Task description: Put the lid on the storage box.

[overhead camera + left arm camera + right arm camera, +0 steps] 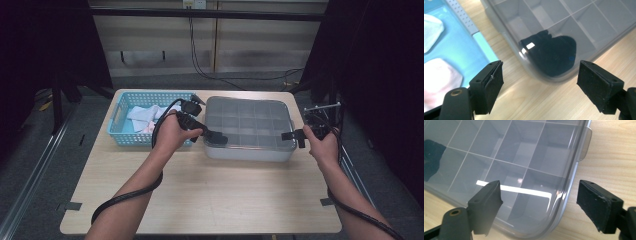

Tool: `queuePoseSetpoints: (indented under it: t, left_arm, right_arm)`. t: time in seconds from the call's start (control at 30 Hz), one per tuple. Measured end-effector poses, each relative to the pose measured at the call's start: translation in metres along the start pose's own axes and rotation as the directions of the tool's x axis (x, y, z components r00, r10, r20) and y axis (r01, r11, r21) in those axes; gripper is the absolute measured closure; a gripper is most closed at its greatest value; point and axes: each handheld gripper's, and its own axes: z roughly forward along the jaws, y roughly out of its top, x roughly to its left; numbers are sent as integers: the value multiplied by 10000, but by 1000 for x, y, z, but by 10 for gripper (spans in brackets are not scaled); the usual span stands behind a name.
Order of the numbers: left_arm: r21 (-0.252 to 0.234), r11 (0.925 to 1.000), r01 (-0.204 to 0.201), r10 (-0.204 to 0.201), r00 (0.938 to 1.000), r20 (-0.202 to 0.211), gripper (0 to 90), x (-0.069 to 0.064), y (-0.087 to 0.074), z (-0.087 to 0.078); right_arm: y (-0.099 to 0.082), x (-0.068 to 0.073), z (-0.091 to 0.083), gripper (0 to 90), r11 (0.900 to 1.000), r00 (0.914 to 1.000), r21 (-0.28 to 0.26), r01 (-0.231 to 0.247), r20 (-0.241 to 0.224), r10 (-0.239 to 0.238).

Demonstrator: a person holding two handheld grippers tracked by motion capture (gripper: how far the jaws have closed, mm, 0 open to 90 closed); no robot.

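Both grippers [218, 137] [290, 135] gape wide, holding nothing; I'd pinch the light, stiff, slippery lidded organiser box [248, 127] at its left and right rims.

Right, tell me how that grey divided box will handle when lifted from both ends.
The box looks like thin, empty plastic, so probably light and rigid. Its glossy lid may be slippery for the jaws. The side tab likely offers better purchase.
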Motion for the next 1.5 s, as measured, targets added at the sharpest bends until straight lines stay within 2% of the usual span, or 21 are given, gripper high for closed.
queuePoseSetpoints:
  t: [0.27,0.47,0.63,0.8,0.93,0.97,1.1,1.2,1.23,1.27,1.37,1.5]
  left_arm:
    - [-63,9999,-157,158,9998,102,203,2,-12,-7]
    - [-137,9997,-224,228,9993,285,212,0,-19,-5]
    - [-452,9987,-233,256,9984,511,220,-6,-8,5]
    - [-369,9993,23,4,9973,737,232,-13,2,19]
    - [-166,9998,-84,96,9973,733,236,-16,5,30]
    - [-126,9999,-40,48,9980,637,209,-17,5,31]
    - [-37,10000,-24,26,9989,470,232,-14,7,33]
    - [127,9999,-75,70,9991,422,205,-16,8,35]
    - [127,9999,45,-50,9991,417,200,-17,9,35]
    - [173,9998,-55,49,9994,354,192,-18,10,35]
    - [137,9999,43,-46,9997,228,164,-20,11,38]
    - [238,9997,32,-34,9999,97,168,-16,9,41]
  right_arm:
    - [-2,4,-5,184,9998,9998,68,182,-29,-181]
    - [-9,5,-5,184,9995,9997,165,251,-86,-250]
    - [-11,6,-2,184,9993,9996,293,234,-136,-230]
    - [-10,7,2,184,9985,9992,391,372,-127,-367]
    - [-9,6,4,184,9984,9994,457,320,-144,-314]
    - [-9,5,5,184,9984,9994,449,337,-142,-331]
    - [-9,3,6,185,9987,9994,448,255,-234,-244]
    - [-10,1,7,178,9991,9994,405,122,-321,-109]
    - [-10,1,7,178,9992,9994,391,113,-332,-100]
    - [-10,1,7,174,9992,9995,375,99,-319,-87]
    - [-10,1,7,168,9993,9993,369,-62,-367,76]
    - [-9,0,6,173,9993,9987,349,-157,-479,174]
